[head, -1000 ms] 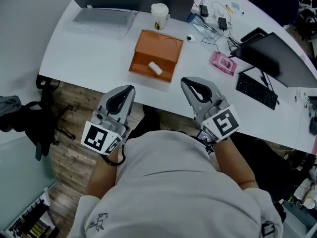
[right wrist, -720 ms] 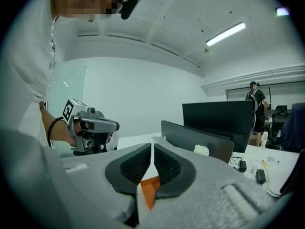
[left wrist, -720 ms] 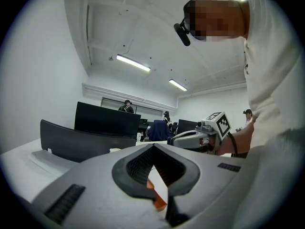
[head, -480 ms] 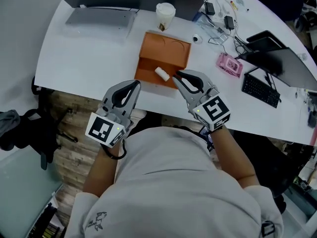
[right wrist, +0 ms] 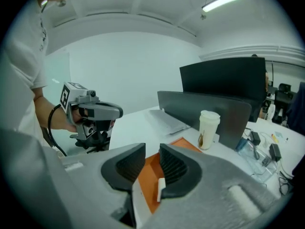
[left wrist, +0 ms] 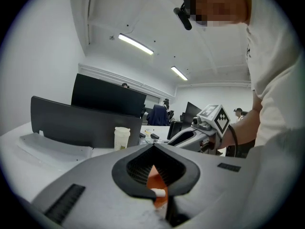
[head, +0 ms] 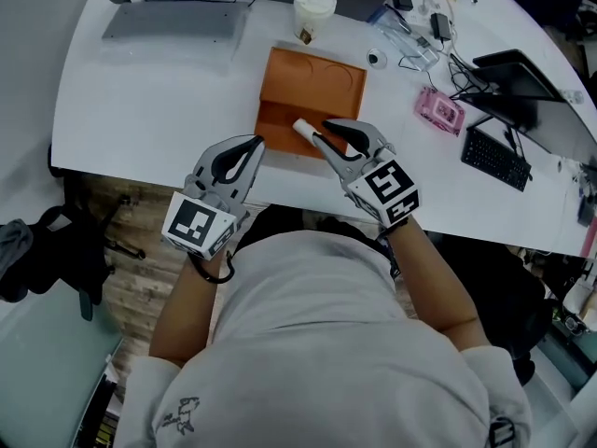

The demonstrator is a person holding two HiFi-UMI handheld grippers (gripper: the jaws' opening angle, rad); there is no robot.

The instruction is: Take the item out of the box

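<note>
— So where does the white item (head: 304,129) lie?
— Inside the orange box (head: 317,75), in the half nearer the person. It lies flat on the box floor, right at the jaw tips of the right gripper (head: 322,135).
— Are those jaws on it?
— No. In the right gripper view they stand apart and are opening, with a clear gap between the ribbed pads. Through that gap you see the orange floor and the item, low and just beside the right-hand jaw. Neither pad presses on it.
— And the left gripper (head: 255,143)?
— Its jaws are clenched, tips meeting, with nothing gripped. The left gripper view shows only a sliver of the box and one end of the item through the hollow between the pads, so both lie ahead of those jaws. In the head view the tips sit just beside the box's near corner, above the white table (head: 159,91).
— How do the two grippers stand to each other?
— Side by side, near but apart, both pointing away from the person toward the box.
— Anything beyond the jaws?
— A lidded paper cup (head: 314,11) stands past the box's far edge, apart from it. A dark screen (right wrist: 224,80) rises behind the cup.
</note>
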